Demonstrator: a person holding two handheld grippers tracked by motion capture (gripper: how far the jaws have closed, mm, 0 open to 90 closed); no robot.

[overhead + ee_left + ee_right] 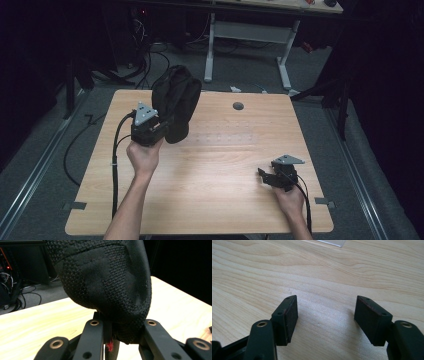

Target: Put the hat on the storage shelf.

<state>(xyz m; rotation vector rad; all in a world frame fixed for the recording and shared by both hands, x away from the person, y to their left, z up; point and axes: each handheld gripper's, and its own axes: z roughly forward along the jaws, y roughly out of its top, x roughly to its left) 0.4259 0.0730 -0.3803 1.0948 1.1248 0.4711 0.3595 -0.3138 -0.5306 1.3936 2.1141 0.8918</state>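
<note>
The left gripper [167,131] has its fingers clamped on the lower end of a black knitted cloth [176,102], which is bunched up and held above the far left part of the wooden worktop [220,170]. The right gripper [264,175] rests low over the worktop's near right corner, its fingers [287,317] spread wide with nothing between them.

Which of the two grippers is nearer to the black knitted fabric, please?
Left. The left gripper is shut on the black knitted fabric, holding it up; the right gripper rests open on the table's far side.
</note>
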